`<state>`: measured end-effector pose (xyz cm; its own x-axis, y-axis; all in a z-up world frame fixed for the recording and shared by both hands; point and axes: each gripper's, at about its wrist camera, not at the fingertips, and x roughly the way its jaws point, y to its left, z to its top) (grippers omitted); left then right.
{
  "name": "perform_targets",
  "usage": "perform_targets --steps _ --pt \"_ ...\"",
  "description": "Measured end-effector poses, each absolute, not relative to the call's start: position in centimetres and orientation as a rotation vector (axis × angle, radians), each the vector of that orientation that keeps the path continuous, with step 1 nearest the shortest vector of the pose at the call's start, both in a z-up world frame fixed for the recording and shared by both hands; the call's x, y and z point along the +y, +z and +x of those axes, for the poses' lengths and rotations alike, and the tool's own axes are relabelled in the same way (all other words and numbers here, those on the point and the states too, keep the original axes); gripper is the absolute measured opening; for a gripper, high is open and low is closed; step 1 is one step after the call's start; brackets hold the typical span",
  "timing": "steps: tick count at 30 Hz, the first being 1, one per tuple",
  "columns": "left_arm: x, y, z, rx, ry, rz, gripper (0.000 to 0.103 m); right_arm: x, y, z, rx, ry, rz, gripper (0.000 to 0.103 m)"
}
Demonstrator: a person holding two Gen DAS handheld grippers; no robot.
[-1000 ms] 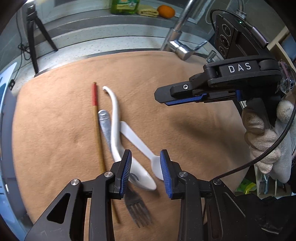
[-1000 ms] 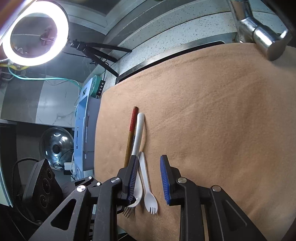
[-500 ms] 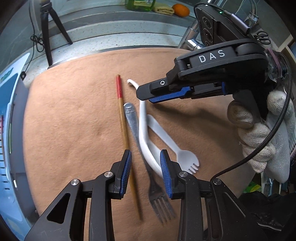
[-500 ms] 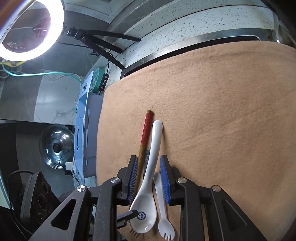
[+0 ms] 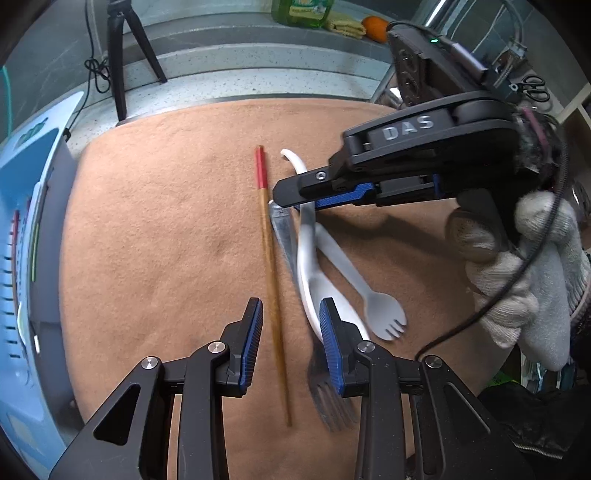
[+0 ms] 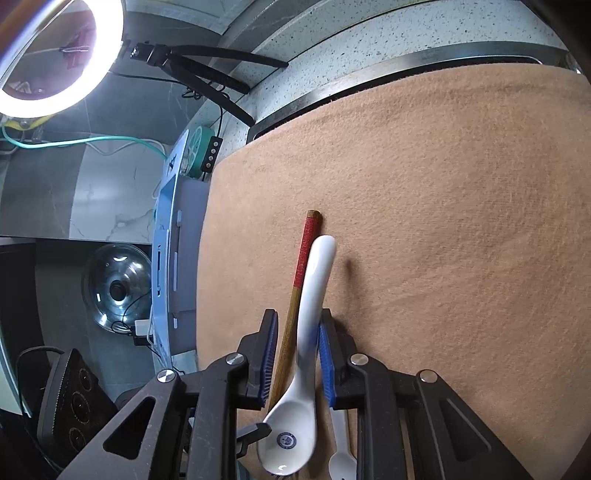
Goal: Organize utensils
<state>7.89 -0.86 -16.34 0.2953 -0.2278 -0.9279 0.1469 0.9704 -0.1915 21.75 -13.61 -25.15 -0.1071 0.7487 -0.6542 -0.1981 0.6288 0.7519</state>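
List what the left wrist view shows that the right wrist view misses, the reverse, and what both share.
Left wrist view only: the metal fork, the green bottle, an orange, the gloved hand and the right gripper seen from outside.

Right wrist view only: the ring light and a glass pot lid.

Both: tan cloth, red-tipped chopstick, white ceramic spoon and white plastic spork.

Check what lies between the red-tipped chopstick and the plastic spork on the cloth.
In the left wrist view, the metal fork and white ceramic spoon lie between the chopstick and spork.
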Motion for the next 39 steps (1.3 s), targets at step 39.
perform_targets --steps 39 --pt "-8.2 -15.3 1.4 1.166 -0.109 0.235 0.05 -14.3 -25.6 22.7 1.517 0.968 0.436 0.021"
